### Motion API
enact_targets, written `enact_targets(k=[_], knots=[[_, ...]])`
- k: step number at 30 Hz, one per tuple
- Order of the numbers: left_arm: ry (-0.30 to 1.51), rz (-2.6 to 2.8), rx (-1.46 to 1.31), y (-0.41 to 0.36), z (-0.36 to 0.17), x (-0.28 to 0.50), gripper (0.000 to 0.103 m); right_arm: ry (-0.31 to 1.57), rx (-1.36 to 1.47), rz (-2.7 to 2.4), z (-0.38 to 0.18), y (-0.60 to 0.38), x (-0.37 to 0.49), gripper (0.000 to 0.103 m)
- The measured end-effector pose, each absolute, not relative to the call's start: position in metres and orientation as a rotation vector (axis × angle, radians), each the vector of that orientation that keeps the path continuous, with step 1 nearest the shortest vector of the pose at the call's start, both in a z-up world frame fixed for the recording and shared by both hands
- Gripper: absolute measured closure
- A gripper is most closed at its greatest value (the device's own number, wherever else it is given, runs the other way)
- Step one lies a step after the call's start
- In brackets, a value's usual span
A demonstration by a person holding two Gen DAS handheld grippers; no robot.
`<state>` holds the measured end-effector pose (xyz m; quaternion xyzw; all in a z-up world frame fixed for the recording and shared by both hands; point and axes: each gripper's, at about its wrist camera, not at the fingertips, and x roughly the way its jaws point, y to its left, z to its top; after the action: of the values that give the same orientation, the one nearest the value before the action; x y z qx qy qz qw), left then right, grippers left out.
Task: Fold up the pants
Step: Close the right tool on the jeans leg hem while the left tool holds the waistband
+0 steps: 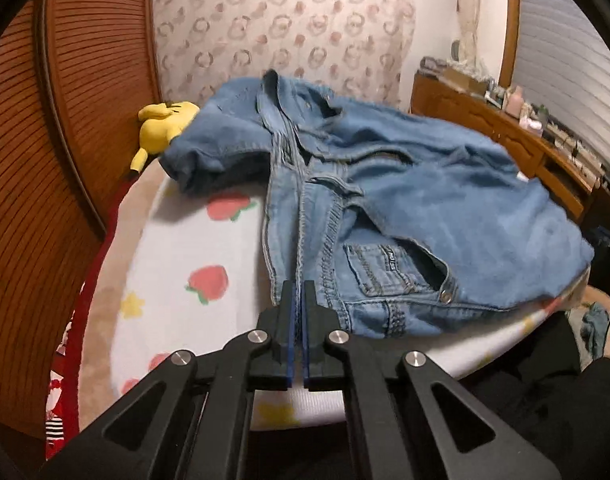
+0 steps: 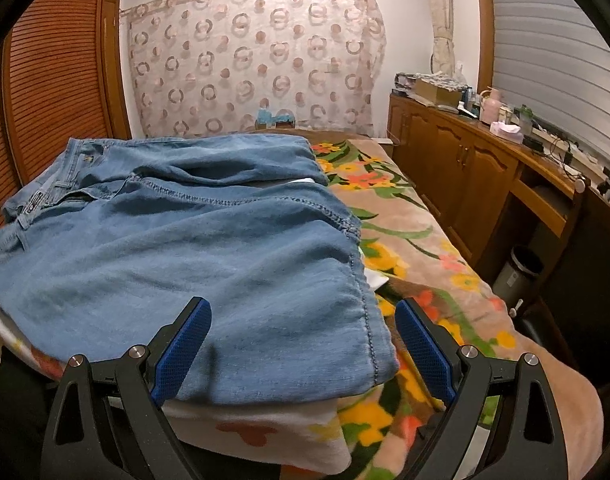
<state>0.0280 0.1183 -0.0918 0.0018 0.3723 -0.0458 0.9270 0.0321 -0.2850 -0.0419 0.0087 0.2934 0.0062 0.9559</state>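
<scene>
Left wrist: tongs (image 1: 299, 286) closed at jeans (image 1: 385, 200); grip unclear.

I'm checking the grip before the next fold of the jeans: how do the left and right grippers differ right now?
The left gripper has its jaws shut at the jeans' waistband corner near the front pocket; whether denim is pinched, I cannot tell. The right gripper has its jaws wide open. The right gripper's blue pads straddle the jeans' near edge without pressing it. Both are black with blue pads and point down at the same jeans.
</scene>
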Motion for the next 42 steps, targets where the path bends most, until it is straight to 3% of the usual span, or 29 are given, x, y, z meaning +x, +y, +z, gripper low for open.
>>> enact_targets(k=[7, 10, 12, 15, 20, 24, 29, 37, 42], knots=[[0.745, -0.100, 0.013, 0.112, -0.089, 0.029, 0.096, 0.629, 0.050, 0.045, -0.045, -0.293, 0.035, 0.010], [0.752, -0.094, 0.015, 0.114, -0.091, 0.032, 0.075, 0.653, 0.067, 0.052, -0.048, -0.303, 0.037, 0.012], [0.751, -0.098, 0.011, 0.115, -0.091, 0.033, 0.046, 0.670, 0.080, 0.055, -0.050, -0.310, 0.037, 0.012], [0.739, -0.121, -0.003, 0.115, -0.090, 0.034, 0.027, 0.689, 0.102, 0.058, -0.047, -0.318, 0.037, 0.012], [0.737, -0.104, -0.012, 0.116, -0.095, 0.036, 0.026, 0.719, 0.164, 0.067, -0.048, -0.330, 0.038, 0.014], [0.761, -0.100, -0.059, 0.124, -0.103, 0.039, 0.026, 0.748, 0.269, 0.097, -0.052, -0.342, 0.043, 0.025], [0.787, -0.087, -0.057, 0.127, -0.114, 0.041, 0.027, 0.767, 0.291, 0.104, -0.054, -0.347, 0.048, 0.029], [0.806, -0.098, -0.074, 0.127, -0.125, 0.045, 0.027, 0.770, 0.316, 0.118, -0.049, -0.346, 0.049, 0.071], [0.806, -0.102, -0.087, 0.128, -0.127, 0.045, 0.029, 0.734, 0.278, 0.138, -0.038, -0.338, 0.044, 0.087]])
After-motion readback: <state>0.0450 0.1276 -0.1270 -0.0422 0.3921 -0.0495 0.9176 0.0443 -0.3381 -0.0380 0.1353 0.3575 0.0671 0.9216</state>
